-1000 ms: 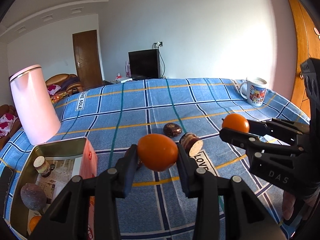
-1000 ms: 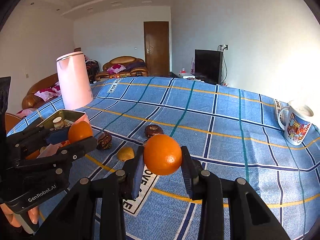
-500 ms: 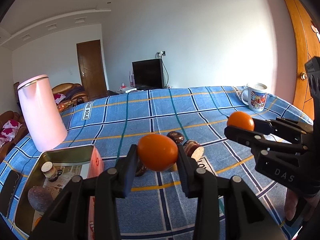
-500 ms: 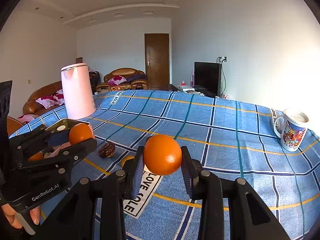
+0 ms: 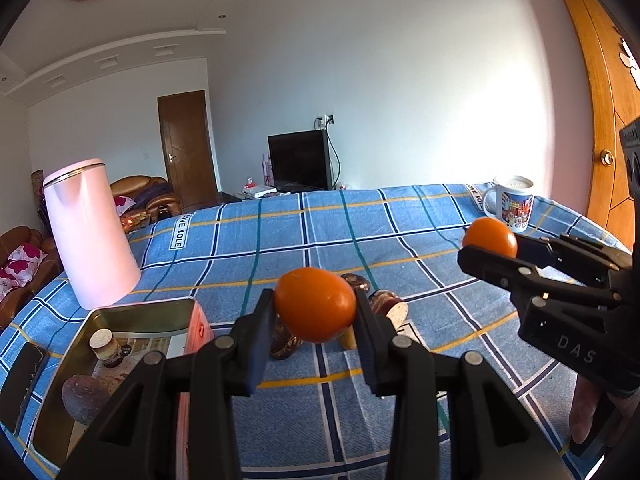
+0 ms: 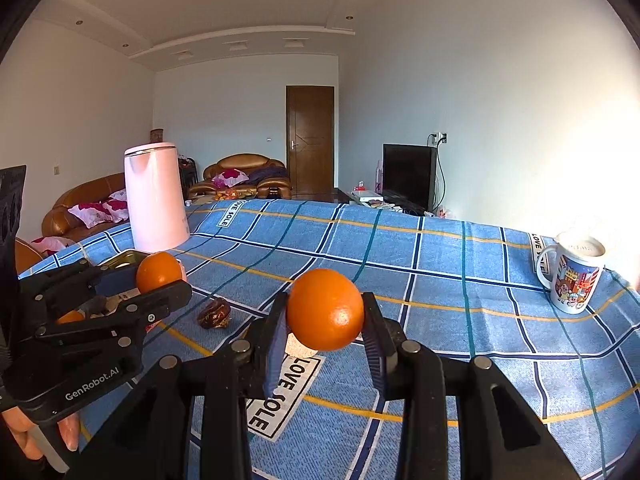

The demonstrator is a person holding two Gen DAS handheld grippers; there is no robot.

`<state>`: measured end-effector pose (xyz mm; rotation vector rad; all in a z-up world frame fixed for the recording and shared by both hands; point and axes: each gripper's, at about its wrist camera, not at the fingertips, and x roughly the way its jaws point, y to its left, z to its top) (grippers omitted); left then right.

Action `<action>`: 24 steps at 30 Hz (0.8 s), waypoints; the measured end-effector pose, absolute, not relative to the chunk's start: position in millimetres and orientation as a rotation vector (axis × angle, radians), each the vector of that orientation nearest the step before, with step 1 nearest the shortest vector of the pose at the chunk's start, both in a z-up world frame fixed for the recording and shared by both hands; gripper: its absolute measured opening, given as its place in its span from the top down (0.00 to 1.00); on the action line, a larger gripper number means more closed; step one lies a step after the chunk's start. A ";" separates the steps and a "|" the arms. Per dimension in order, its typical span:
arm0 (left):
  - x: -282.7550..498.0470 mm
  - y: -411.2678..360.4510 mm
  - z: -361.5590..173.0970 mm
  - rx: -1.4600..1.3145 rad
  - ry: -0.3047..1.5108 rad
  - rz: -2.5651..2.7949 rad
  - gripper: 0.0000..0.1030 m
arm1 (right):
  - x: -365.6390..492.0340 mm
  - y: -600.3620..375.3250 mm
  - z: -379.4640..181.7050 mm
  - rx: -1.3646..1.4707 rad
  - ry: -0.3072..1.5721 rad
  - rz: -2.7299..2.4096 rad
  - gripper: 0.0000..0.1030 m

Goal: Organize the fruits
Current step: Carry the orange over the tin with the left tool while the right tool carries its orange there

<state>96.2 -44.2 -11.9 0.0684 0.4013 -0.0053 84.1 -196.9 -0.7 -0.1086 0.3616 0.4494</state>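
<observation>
My left gripper (image 5: 315, 312) is shut on an orange fruit (image 5: 316, 309) and holds it above the blue checked tablecloth. My right gripper (image 6: 325, 312) is shut on a round orange (image 6: 325, 309), also held in the air. Each gripper shows in the other's view: the right one (image 5: 490, 240) to the right, the left one (image 6: 160, 276) to the left. A metal tin (image 5: 132, 314) at the lower left holds a dark fruit (image 5: 84, 398) and a small corked jar (image 5: 105, 346). Several brown fruits (image 5: 384, 306) lie on the cloth behind the left gripper.
A pink kettle (image 5: 90, 236) stands behind the tin. A printed mug (image 5: 512, 200) stands at the far right of the table (image 5: 280, 240). A dark phone (image 5: 22, 384) lies left of the tin. A wooden door (image 5: 592, 92) is close on the right.
Both grippers have risen and tilted up with their oranges still held. More of the ceiling shows, and the table looks lower and farther.
</observation>
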 end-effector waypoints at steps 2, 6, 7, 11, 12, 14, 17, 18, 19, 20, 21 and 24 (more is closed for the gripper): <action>94.9 -42.2 -11.5 0.060 0.395 -0.008 0.62 | 82.4 -197.4 0.2 -0.106 0.351 0.446 0.64; 90.3 -39.0 -10.4 0.065 0.384 -0.007 0.62 | 82.6 -195.5 0.5 -0.096 0.359 0.446 0.64; 88.8 -36.6 -9.8 0.062 0.383 -0.008 0.62 | 83.2 -194.5 0.4 -0.095 0.364 0.448 0.64; 85.9 -21.4 -5.6 0.042 0.382 0.007 0.62 | 87.2 -182.3 2.1 -0.086 0.397 0.478 0.64; 85.6 -16.0 -4.3 0.035 0.383 0.014 0.62 | 88.0 -177.9 3.4 -0.085 0.401 0.489 0.64; 85.8 -4.3 -2.4 0.021 0.387 0.030 0.62 | 88.9 -166.6 7.1 -0.088 0.405 0.514 0.64; 85.9 15.7 0.0 -0.002 0.395 0.060 0.62 | 89.1 -145.9 12.6 -0.101 0.406 0.555 0.64; 86.0 23.0 0.6 -0.011 0.399 0.068 0.62 | 89.4 -138.8 13.7 -0.105 0.408 0.569 0.64; 86.3 29.7 0.6 -0.022 0.402 0.077 0.62 | 88.9 -132.1 14.8 -0.107 0.410 0.582 0.64; 86.6 36.7 0.9 -0.031 0.406 0.086 0.62 | 88.7 -125.0 15.9 -0.110 0.412 0.596 0.64; 86.8 43.8 1.1 -0.038 0.411 0.094 0.62 | 88.0 -117.0 16.9 -0.117 0.412 0.609 0.64; 89.2 65.8 0.5 -0.067 0.434 0.115 0.62 | 86.5 -96.4 18.3 -0.129 0.419 0.644 0.64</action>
